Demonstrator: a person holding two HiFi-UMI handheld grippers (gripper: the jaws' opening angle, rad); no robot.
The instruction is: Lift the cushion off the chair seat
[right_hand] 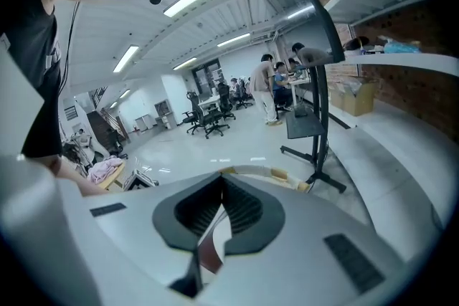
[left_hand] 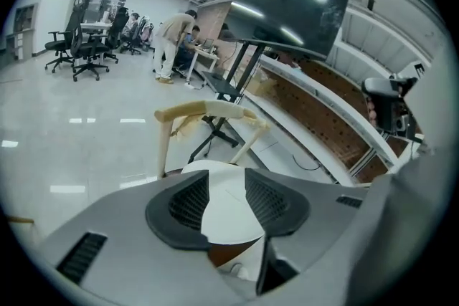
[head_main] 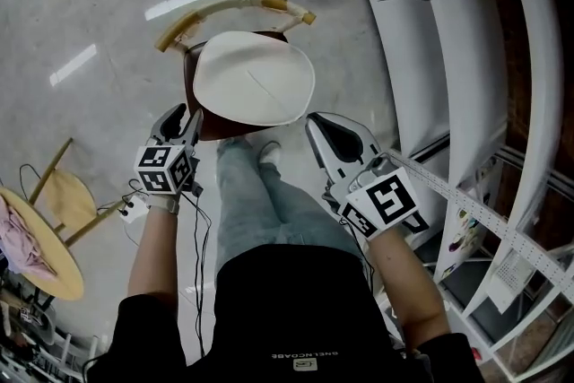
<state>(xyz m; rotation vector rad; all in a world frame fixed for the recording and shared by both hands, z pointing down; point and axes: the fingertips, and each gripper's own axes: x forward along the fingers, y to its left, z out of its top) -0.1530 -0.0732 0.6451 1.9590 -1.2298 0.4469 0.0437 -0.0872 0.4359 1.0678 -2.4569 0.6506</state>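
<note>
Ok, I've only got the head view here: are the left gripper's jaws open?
Observer: Yes. The left gripper has its jaws apart. The cushion shows through the gap, and no pad presses on it.
Operator: And the right one?
Observer: The right gripper has its tips together and holds nothing.
Operator: Anyone else behind the chair?
Observer: Only far off. People stand at a desk well beyond the chair.
</note>
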